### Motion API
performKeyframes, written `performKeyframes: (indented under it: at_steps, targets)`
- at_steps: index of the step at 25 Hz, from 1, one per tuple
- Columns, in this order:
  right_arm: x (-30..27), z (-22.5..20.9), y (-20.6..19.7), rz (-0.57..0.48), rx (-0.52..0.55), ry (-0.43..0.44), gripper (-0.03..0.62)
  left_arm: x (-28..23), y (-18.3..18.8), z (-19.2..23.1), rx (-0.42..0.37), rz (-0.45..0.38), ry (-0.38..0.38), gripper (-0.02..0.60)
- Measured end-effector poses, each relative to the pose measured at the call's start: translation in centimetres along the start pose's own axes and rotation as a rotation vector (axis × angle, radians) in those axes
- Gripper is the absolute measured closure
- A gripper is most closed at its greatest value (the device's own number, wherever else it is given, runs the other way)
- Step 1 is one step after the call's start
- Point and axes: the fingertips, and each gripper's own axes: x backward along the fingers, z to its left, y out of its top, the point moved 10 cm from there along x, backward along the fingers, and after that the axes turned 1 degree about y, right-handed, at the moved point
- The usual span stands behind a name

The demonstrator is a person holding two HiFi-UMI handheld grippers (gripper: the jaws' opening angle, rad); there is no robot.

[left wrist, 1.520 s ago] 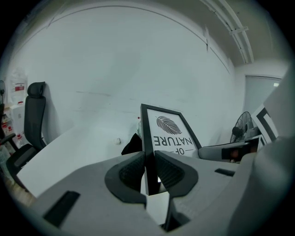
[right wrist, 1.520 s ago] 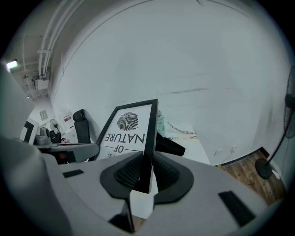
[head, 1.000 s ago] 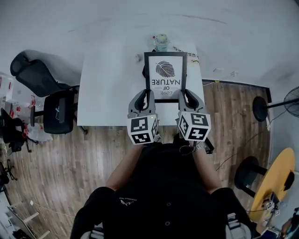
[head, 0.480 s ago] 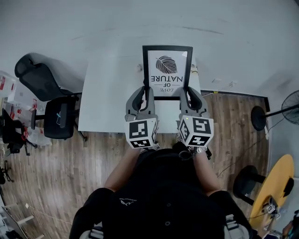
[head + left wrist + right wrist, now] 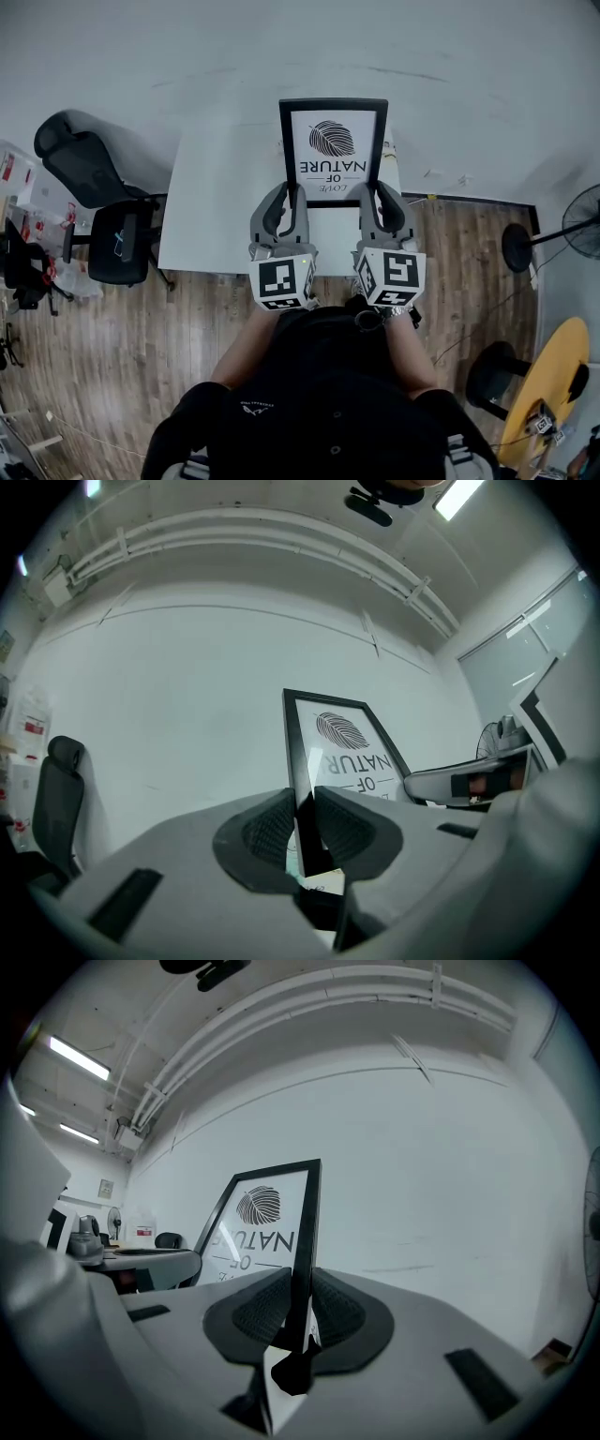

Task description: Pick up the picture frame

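White wall point(image 5: 187, 56) & wood floor point(image 5: 141, 319) round a white table point(image 5: 216, 206), w/ a black chair point(image 5: 94, 202) at far left. Our left gripper point(image 5: 292, 190) is clamped on the left rail of the picture frame point(image 5: 333, 150), near its bottom corner. In the left gripper view both pads pinch the black rail, no gap. The frame lies straight ahead of both grippers, long axis running away from us, print upside down to us. It looks clear of the table, held up in front of the wall. Our right gripper point(image 5: 371, 190) is closed on the right rail, same height as the left. So 2 grips, 1 per side, approx. level, neither hand nearer. We judge the next move depends on keeping both hands matched so the frame doesn't twist. A fan point(image 5: 572, 220) stands far right.
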Motion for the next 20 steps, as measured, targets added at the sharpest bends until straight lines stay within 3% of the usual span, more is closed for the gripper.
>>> performKeyframes:
  at_steps: [20]
  targets:
    - [0.5,0.3,-0.2,-0.053,-0.022,-0.005,0.526,0.2,0.4,0.3,-0.025,-0.042,-0.021,0.509]
